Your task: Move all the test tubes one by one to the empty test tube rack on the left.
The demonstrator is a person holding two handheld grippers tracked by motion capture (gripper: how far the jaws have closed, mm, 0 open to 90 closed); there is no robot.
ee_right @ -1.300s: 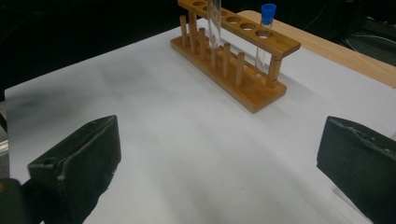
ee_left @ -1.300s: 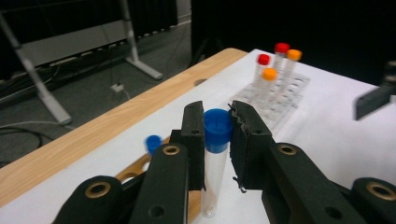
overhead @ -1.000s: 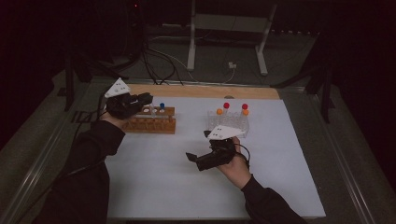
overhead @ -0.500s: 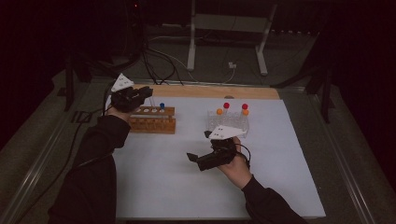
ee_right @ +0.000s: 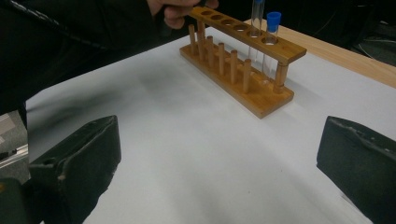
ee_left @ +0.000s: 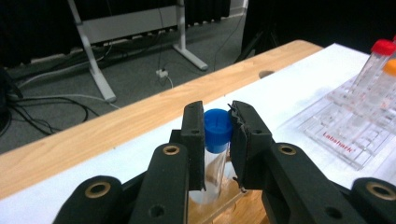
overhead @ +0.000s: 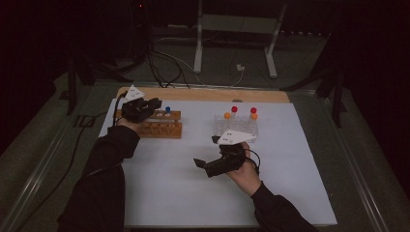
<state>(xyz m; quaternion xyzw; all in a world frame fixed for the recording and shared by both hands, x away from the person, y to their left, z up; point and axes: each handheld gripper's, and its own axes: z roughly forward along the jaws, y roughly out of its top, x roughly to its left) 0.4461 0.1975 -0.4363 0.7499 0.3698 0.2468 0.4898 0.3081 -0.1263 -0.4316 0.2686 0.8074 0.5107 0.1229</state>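
We see the left gripper (ee_left: 217, 135) clamped on a clear tube with a round blue cap (ee_left: 217, 129), its jaws pressing just under the cap so the tube hangs upright, its lower end at a hole of the wooden rack with pegs (ee_right: 243, 60) directly beneath the gripper, seemingly to seat it. Another blue-capped tube (ee_right: 271, 39) stands in the end hole. The right gripper (overhead: 200, 166) rests wide open and empty above the white mat (ee_right: 187, 154), the rack well ahead of it, probably waiting.

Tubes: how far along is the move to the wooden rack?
Done: one blue-capped tube stands in the wooden rack. In hand: the left gripper is shut on a second blue-capped tube over it. Left: four capped tubes in the clear rack; the right gripper is open.
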